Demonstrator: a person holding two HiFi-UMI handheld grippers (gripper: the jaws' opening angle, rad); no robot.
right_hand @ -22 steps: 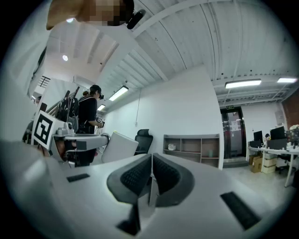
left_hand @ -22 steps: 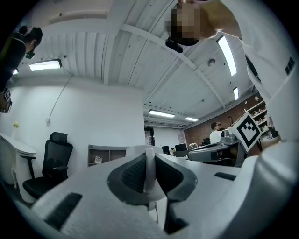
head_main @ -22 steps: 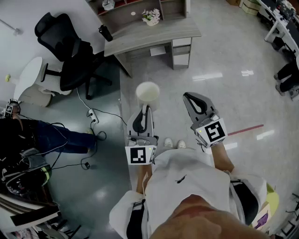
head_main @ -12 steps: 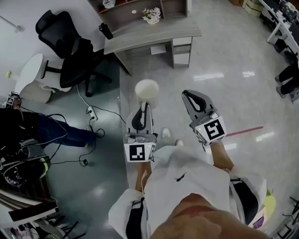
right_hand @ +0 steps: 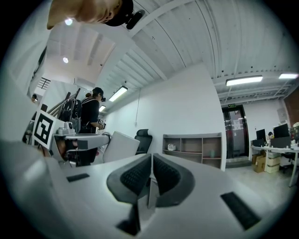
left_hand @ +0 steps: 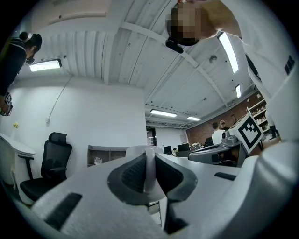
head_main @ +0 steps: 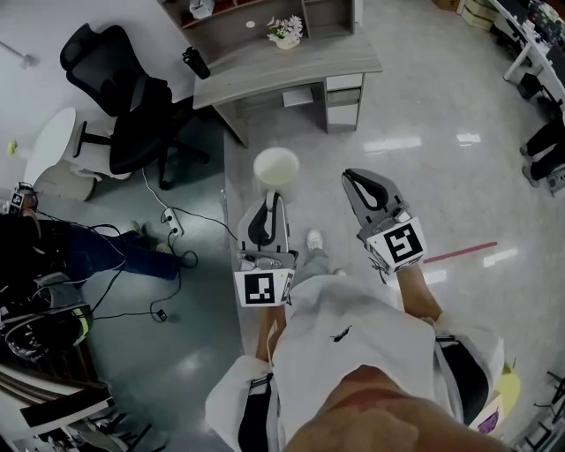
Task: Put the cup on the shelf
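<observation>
Left grey two-jaw gripper (head_main: 275, 199): points to 12 o'clock, tipped slightly upward, jaws clamped on the thin wall of the white round cup (head_main: 276, 166). Right grey two-jaw gripper (head_main: 351, 179): at 3 o'clock of the left, level, aimed toward 11 o'clock, jaws together, nothing between. Forearms (head_main: 415, 298) run back toward 6 o'clock.

Left gripper (head_main: 274, 199) out front, jaws pinched on rim of white cup (head_main: 276, 167), cup upright over glossy floor (head_main: 441, 115). Right gripper (head_main: 351, 180) beside it, jaws together, nothing between. Ahead: grey desk (head_main: 291, 64) with shelf (head_main: 247, 11) at back, flower pot (head_main: 284, 31), black bottle (head_main: 195, 62) on desktop. Black office chair (head_main: 119, 101) left of desk. Cables, power strip (head_main: 169, 221) on floor. Seated person (head_main: 53, 252) far left. Red floor stripe (head_main: 463, 250) at right.
</observation>
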